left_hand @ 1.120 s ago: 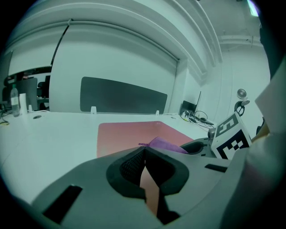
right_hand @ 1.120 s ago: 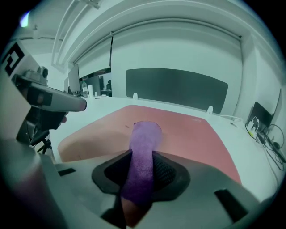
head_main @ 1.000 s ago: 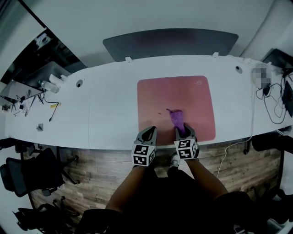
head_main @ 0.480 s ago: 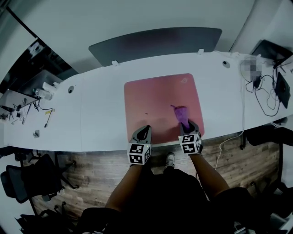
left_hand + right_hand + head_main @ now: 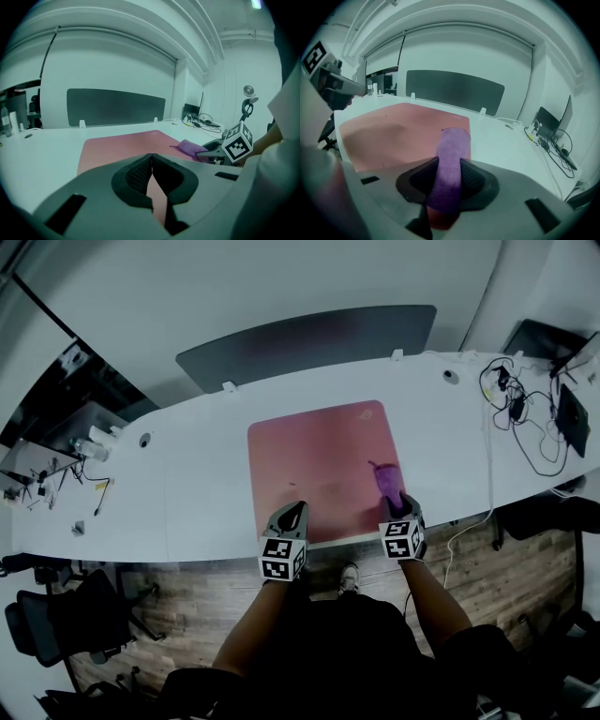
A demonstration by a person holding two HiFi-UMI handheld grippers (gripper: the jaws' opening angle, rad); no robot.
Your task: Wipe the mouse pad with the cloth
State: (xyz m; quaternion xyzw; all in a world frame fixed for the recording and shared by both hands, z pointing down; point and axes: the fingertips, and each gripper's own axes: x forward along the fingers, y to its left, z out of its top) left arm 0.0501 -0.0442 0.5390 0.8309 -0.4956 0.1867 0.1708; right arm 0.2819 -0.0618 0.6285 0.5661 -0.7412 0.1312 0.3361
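Note:
A pink mouse pad [image 5: 323, 465] lies on the white desk [image 5: 197, 493], also seen in the left gripper view [image 5: 122, 145] and the right gripper view [image 5: 393, 129]. My right gripper [image 5: 397, 505] is shut on a purple cloth [image 5: 387, 482] at the pad's near right corner; the cloth [image 5: 451, 164] runs forward between the jaws onto the pad. My left gripper [image 5: 292, 512] rests at the pad's near left edge, jaws closed with nothing between them [image 5: 151, 171]. The cloth [image 5: 191, 147] shows at right in the left gripper view.
A dark divider panel [image 5: 309, 338] stands behind the desk. Cables and a monitor [image 5: 539, 418] crowd the desk's right end. Small items and bottles [image 5: 89, 442] sit at the left end. An office chair [image 5: 56, 624] stands on the wood floor at lower left.
The right gripper has dragged the cloth rightward across the pad toward its right edge. The left gripper stays at the pad's near edge. The head view has shifted.

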